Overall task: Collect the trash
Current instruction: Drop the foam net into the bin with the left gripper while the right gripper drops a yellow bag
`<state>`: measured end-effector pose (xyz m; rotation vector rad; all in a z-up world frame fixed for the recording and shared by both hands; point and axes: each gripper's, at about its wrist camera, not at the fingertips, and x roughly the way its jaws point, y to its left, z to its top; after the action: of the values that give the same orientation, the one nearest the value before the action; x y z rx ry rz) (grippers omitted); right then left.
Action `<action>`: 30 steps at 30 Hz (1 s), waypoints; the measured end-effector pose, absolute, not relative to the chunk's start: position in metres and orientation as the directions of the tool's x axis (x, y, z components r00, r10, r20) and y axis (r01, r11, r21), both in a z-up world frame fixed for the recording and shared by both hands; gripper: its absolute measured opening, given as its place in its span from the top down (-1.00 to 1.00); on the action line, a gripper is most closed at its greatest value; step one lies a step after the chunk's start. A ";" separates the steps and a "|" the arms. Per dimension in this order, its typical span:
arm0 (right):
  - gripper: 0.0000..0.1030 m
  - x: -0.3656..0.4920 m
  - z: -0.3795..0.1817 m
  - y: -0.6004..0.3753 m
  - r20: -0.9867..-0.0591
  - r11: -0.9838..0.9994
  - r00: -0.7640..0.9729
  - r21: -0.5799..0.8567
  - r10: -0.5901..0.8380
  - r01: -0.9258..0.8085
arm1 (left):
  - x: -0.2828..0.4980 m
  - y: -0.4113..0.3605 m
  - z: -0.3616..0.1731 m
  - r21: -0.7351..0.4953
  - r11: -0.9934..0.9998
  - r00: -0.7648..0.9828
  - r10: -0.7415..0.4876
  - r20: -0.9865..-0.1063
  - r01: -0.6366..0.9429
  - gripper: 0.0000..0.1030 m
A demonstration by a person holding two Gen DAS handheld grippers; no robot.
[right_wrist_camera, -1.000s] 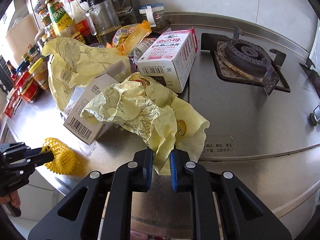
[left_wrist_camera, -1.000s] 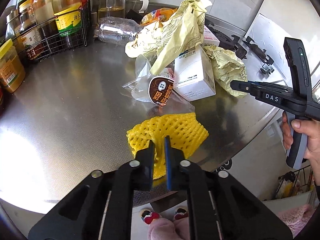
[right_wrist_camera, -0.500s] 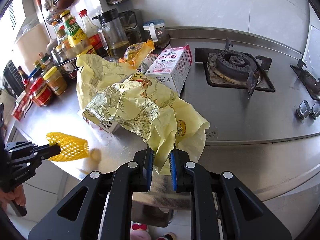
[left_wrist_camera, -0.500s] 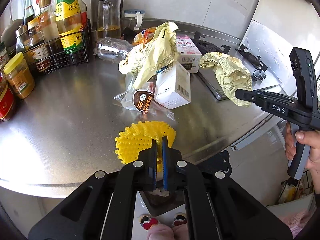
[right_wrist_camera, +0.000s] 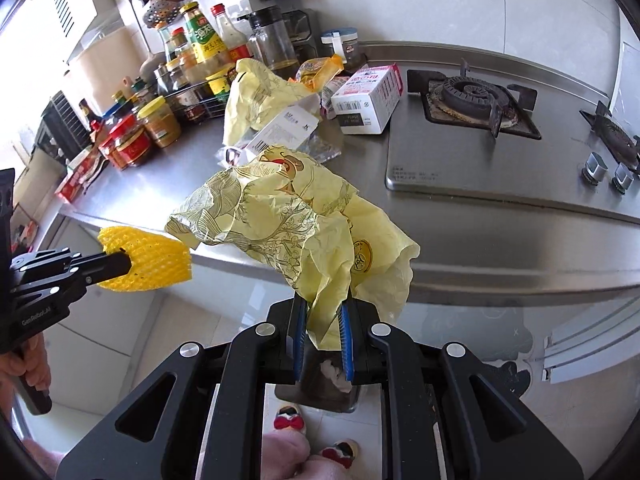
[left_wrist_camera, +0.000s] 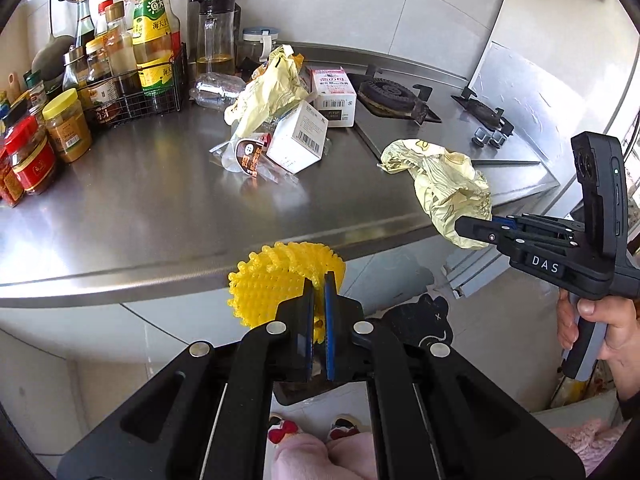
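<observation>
My left gripper point(left_wrist_camera: 318, 280) is shut on a yellow foam fruit net point(left_wrist_camera: 280, 280), held in the air just off the counter's front edge; the same net point(right_wrist_camera: 146, 258) shows at the left of the right wrist view. My right gripper point(right_wrist_camera: 322, 308) is shut on a crumpled pale yellow plastic bag point(right_wrist_camera: 296, 220), lifted over the counter edge, and the bag point(left_wrist_camera: 444, 184) hangs at the right in the left wrist view. Below both grippers stands a dark trash bin point(right_wrist_camera: 332, 388) on the floor. More trash lies on the steel counter point(left_wrist_camera: 140, 208): another yellow bag point(left_wrist_camera: 268, 92), two white cartons point(left_wrist_camera: 298, 136) point(left_wrist_camera: 334, 96), a clear wrapper point(left_wrist_camera: 250, 158).
Sauce bottles in a wire rack point(left_wrist_camera: 136, 80) and jars point(left_wrist_camera: 66, 126) line the counter's left. A gas stove point(right_wrist_camera: 472, 96) with knobs point(right_wrist_camera: 608, 172) sits at the right. A crushed clear bottle point(left_wrist_camera: 216, 88) and an oil jug point(left_wrist_camera: 214, 36) stand at the back. A person's slippered feet point(right_wrist_camera: 316, 436) are below.
Both grippers pulled back from the counter and rose. The foam net left the countertop and now hangs past its edge; the yellow bag was lifted off the surface toward the front edge.
</observation>
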<state>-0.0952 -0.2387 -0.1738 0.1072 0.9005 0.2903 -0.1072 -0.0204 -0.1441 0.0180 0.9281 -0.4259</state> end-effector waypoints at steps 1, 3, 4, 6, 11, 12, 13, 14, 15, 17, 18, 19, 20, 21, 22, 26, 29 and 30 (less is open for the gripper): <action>0.69 -0.101 -0.176 -0.238 -0.760 0.954 0.577 0.219 0.300 -0.207 | -0.114 -0.021 -0.146 -0.169 0.917 0.517 -0.348 -0.782 0.361 0.94; 0.69 -0.113 -0.183 -0.237 -0.769 0.949 0.558 0.233 0.313 -0.211 | -0.126 -0.023 -0.152 -0.177 0.917 0.504 -0.349 -0.790 0.358 0.94; 0.69 -0.119 -0.187 -0.235 -0.773 0.947 0.549 0.240 0.319 -0.213 | -0.131 -0.024 -0.156 -0.182 0.917 0.495 -0.350 -0.795 0.356 0.94; 0.69 -0.129 -0.196 -0.233 -0.784 0.944 0.527 0.253 0.329 -0.213 | -0.141 -0.025 -0.168 -0.201 0.916 0.472 -0.356 -0.807 0.346 0.94; 0.69 -0.141 -0.228 -0.226 -0.823 0.940 0.457 0.274 0.337 -0.201 | -0.155 -0.028 -0.210 -0.242 0.916 0.399 -0.361 -0.843 0.319 0.94; 0.69 -0.141 -0.237 -0.226 -0.833 0.942 0.441 0.275 0.334 -0.195 | -0.156 -0.029 -0.221 -0.250 0.918 0.382 -0.360 -0.851 0.309 0.94; 0.69 -0.141 -0.248 -0.225 -0.845 0.943 0.421 0.277 0.330 -0.184 | -0.156 -0.030 -0.233 -0.260 0.919 0.365 -0.361 -0.858 0.296 0.94; 0.69 -0.140 -0.259 -0.224 -0.855 0.943 0.399 0.286 0.332 -0.171 | -0.157 -0.031 -0.245 -0.275 0.919 0.344 -0.365 -0.865 0.283 0.94; 0.69 -0.139 -0.272 -0.224 -0.864 0.941 0.373 0.301 0.338 -0.155 | -0.157 -0.031 -0.258 -0.289 0.918 0.323 -0.370 -0.871 0.272 0.94; 0.69 -0.137 -0.299 -0.223 -0.880 0.937 0.323 0.326 0.348 -0.122 | -0.156 -0.034 -0.284 -0.307 0.917 0.281 -0.374 -0.884 0.255 0.94; 0.69 -0.135 -0.314 -0.222 -0.887 0.935 0.297 0.337 0.353 -0.108 | -0.155 -0.035 -0.298 -0.314 0.917 0.263 -0.375 -0.889 0.246 0.94; 0.69 -0.133 -0.327 -0.220 -0.892 0.934 0.278 0.342 0.356 -0.099 | -0.154 -0.036 -0.312 -0.322 0.917 0.248 -0.377 -0.892 0.236 0.94; 0.69 -0.131 -0.341 -0.218 -0.897 0.933 0.260 0.347 0.359 -0.091 | -0.153 -0.036 -0.326 -0.329 0.917 0.236 -0.379 -0.895 0.223 0.94; 0.69 -0.129 -0.353 -0.215 -0.899 0.932 0.244 0.353 0.363 -0.085 | -0.151 -0.036 -0.339 -0.336 0.918 0.226 -0.381 -0.897 0.211 0.94; 0.69 -0.126 -0.366 -0.213 -0.901 0.930 0.231 0.360 0.367 -0.076 | -0.148 -0.036 -0.351 -0.342 0.918 0.218 -0.382 -0.898 0.199 0.94; 0.69 -0.110 -0.410 -0.209 -0.901 0.921 0.195 0.388 0.388 -0.037 | -0.138 -0.037 -0.392 -0.350 0.922 0.201 -0.380 -0.903 0.168 0.94; 0.69 -0.098 -0.439 -0.207 -0.899 0.914 0.176 0.406 0.401 -0.006 | -0.131 -0.034 -0.418 -0.353 0.921 0.192 -0.380 -0.905 0.163 0.94; 0.69 -0.095 -0.450 -0.207 -0.898 0.910 0.166 0.416 0.408 0.010 | -0.129 -0.033 -0.427 -0.354 0.922 0.187 -0.380 -0.906 0.160 0.94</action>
<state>-0.0951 -0.2072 -0.4496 0.3622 1.3827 0.2925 -0.1285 -0.0329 -0.4272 -0.1949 1.3316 -0.3836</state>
